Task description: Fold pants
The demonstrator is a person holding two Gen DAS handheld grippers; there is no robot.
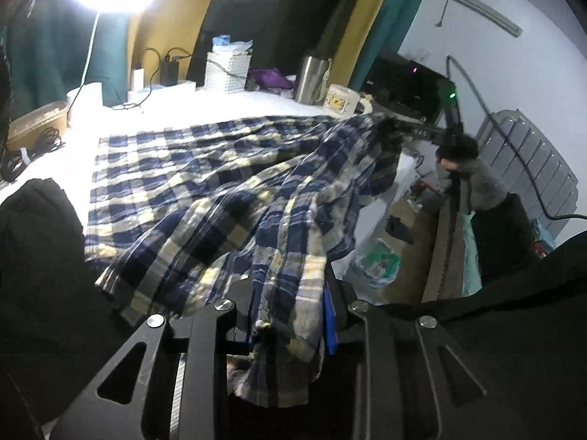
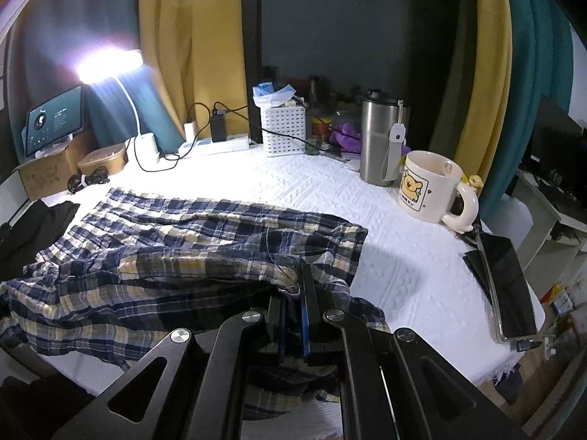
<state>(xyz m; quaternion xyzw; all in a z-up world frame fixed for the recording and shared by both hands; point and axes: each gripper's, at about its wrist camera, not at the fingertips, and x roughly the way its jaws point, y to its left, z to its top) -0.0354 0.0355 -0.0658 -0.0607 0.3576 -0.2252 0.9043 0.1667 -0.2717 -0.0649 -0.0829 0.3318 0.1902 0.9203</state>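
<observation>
Blue, white and yellow plaid pants (image 1: 205, 183) lie on a white textured table cover (image 1: 227, 106). My left gripper (image 1: 290, 293) is shut on a bunch of the plaid cloth, which hangs between its fingers at the near edge. The far end of the pants is lifted at the right, where a black gripper (image 1: 389, 128) pinches it. In the right wrist view the pants (image 2: 165, 253) stretch to the left, and my right gripper (image 2: 297, 293) is shut on their near right corner just above the cover (image 2: 396, 267).
A bear mug (image 2: 429, 187), steel tumbler (image 2: 381, 139), white basket (image 2: 282, 128), power strip with cables (image 2: 216, 145) and lit lamp (image 2: 110, 66) line the back. A phone (image 2: 510, 289) lies at the right edge. Black cloth (image 2: 40, 220) lies left. The floor drops off right (image 1: 403, 242).
</observation>
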